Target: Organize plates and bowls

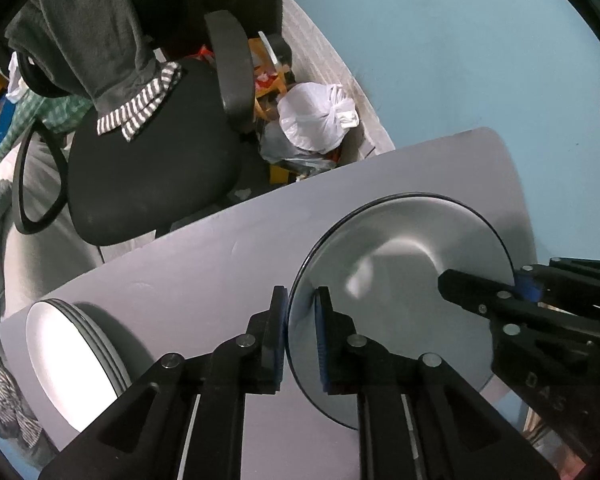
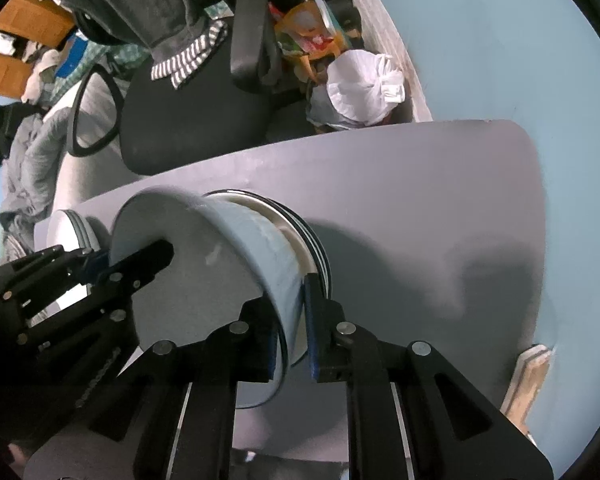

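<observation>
Your left tongs (image 1: 302, 334) straddle the near-left rim of the top plate (image 1: 400, 280), one pad under the rim and one over it, closed on it or very nearly so; a thin gap may show at the outer pad. Your right tongs (image 2: 290, 334) do likewise on the opposite rim, which from the right wrist view sits at lower centre, with the pads on either side of the edge. That plate rests on the plate stack (image 2: 312, 240), whose dark-lined rims show just behind it in the right view; being round, it has no long axis, and its face lies open upward, roughly flat to the counter (image 1: 204, 272). At the lower left of the left view a second stack of plates (image 1: 72, 356) stands near the counter's left edge, well apart from the held plate, with bare grey surface between. The counter's far edge runs across mid-frame, and its rounded far-right corner meets the blue wall (image 1: 440, 60). Beyond the far edge stands a black office chair (image 1: 148, 168) with clothing (image 1: 88, 32) draped over it, then a tied white bag (image 1: 320, 116) among clutter.
</observation>
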`<state>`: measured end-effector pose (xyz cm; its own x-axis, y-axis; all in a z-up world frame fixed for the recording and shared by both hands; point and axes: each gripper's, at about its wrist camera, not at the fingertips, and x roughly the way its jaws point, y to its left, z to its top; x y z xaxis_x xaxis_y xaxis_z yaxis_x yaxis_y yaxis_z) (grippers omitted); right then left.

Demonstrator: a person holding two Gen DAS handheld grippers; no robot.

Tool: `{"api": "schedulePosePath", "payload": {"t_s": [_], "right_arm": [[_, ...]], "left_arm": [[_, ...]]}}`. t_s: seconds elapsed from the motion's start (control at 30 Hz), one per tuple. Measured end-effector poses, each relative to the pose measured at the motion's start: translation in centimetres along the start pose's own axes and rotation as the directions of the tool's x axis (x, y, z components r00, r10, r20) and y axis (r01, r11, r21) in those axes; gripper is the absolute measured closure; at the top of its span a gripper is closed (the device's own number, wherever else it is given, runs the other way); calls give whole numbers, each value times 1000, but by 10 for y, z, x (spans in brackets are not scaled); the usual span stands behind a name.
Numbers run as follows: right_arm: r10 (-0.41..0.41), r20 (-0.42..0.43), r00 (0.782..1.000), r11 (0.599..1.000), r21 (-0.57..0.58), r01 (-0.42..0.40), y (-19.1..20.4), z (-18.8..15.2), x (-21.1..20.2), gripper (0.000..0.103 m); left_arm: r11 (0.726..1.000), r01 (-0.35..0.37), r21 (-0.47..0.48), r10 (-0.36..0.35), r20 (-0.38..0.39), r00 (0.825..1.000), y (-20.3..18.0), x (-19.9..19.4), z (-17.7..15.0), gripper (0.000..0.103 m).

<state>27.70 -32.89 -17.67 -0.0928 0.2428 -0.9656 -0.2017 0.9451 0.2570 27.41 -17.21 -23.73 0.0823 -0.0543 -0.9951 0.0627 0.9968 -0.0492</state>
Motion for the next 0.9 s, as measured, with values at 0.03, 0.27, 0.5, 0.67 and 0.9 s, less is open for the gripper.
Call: {"api": "schedulePosePath", "payload": {"t_s": [0.03, 0.27, 0.5, 0.67, 0.9], "right_arm": [[2, -5, 1000, 1000, -2, -2, 1, 1, 0, 88], [-10, -6, 1000, 1000, 2, 11, 2, 1, -2, 84], [-29, 35, 999, 1000, 8, 29, 5, 2, -15, 65], [-38, 59, 998, 999, -3, 38, 7, 2, -24, 60], [-52, 161, 986, 999, -6, 54, 11, -8, -53, 45]], "left_arm": [[1000, -5, 0, 5, -1, 1000, 0, 1, 0, 87], [1000, -24, -4, 24, 21, 999, 6, -5, -1, 67], [999, -16, -35, 17, 31, 999, 13, -13, -4, 55], [1000, -4, -29, 5, 47, 999, 13, -24, -11, 47], [999, -23, -46, 29, 132, 991, 23, -58, -28, 34]]}}
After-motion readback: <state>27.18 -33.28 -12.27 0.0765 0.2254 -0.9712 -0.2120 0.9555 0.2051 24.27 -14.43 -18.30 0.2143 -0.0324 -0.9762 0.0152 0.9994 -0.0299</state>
